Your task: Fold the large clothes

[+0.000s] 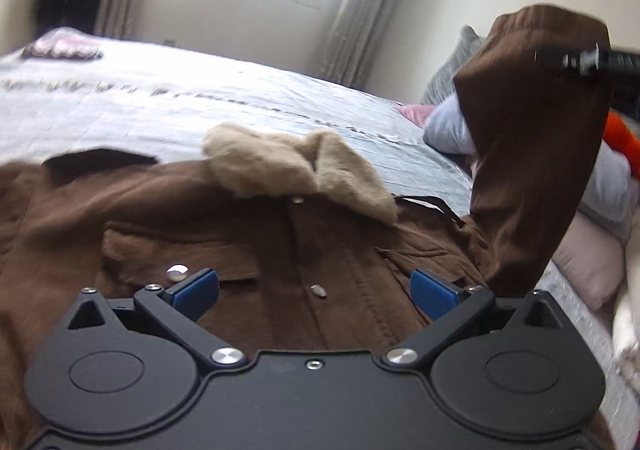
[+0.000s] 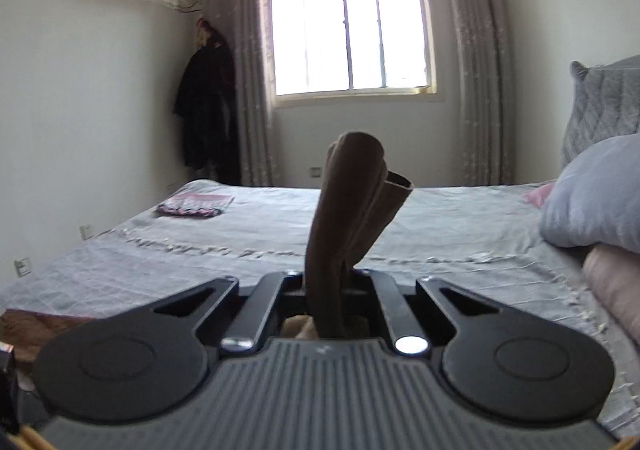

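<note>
A brown coat [image 1: 248, 246] with a beige fur collar [image 1: 296, 166] lies front up on the bed, snaps showing down its closure. My left gripper [image 1: 314, 292] hovers just above the coat's chest, its blue pads [image 1: 196, 290] spread wide with nothing between them. The coat's right sleeve [image 1: 536, 146] is lifted high off the bed. My right gripper [image 1: 576, 60] reaches in from the right edge and pinches it near the cuff. In the right wrist view that gripper [image 2: 328, 290] is shut on the sleeve [image 2: 352, 218], whose cuff end sticks up past the fingers.
The bed's grey quilted cover [image 2: 400, 234] stretches toward the window [image 2: 348, 26]. A folded pink and purple cloth [image 2: 196, 205] lies at its far left. Pillows [image 2: 592, 198] are stacked at the right. A dark coat [image 2: 208, 106] hangs in the corner.
</note>
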